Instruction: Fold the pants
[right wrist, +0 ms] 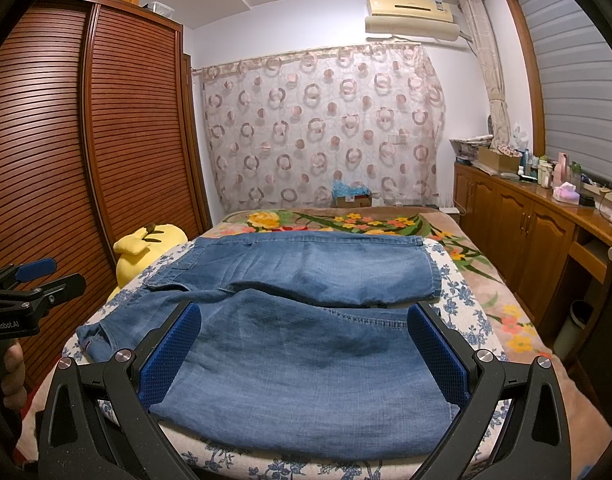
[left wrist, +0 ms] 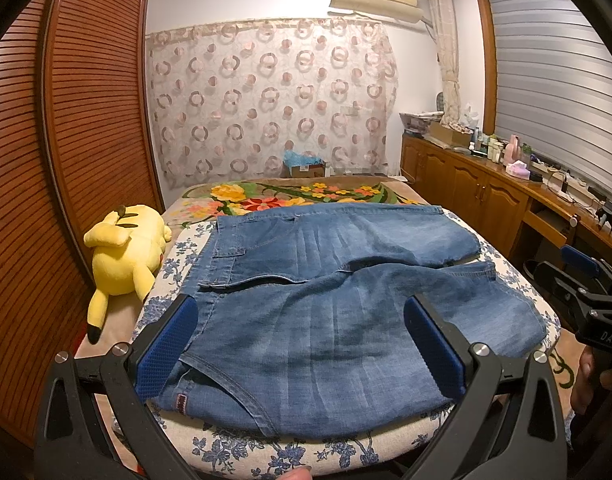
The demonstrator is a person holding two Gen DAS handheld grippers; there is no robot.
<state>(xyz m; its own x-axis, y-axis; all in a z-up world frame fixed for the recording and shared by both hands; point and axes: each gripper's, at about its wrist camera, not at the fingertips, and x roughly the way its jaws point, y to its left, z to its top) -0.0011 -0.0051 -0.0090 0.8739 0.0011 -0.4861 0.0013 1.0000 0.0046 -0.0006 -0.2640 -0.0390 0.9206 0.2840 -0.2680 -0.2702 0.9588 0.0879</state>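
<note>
Blue denim pants (left wrist: 317,304) lie spread on a floral-covered board (left wrist: 242,452) on the bed, waist to the left, both legs running right. They also show in the right wrist view (right wrist: 306,344). My left gripper (left wrist: 302,320) is open above the waist end, its blue pads (left wrist: 170,344) wide apart and holding nothing. My right gripper (right wrist: 306,328) is open above the near leg's end, pads (right wrist: 437,348) wide apart, empty. The right gripper also shows at the right edge of the left wrist view (left wrist: 581,284), and the left gripper at the left edge of the right wrist view (right wrist: 30,280).
A yellow plush toy (left wrist: 126,256) lies on the bed left of the pants. A wooden slatted wardrobe (left wrist: 66,140) stands at the left. A wooden cabinet (left wrist: 485,188) with bottles runs along the right. A flowered blanket (left wrist: 306,194) covers the far bed.
</note>
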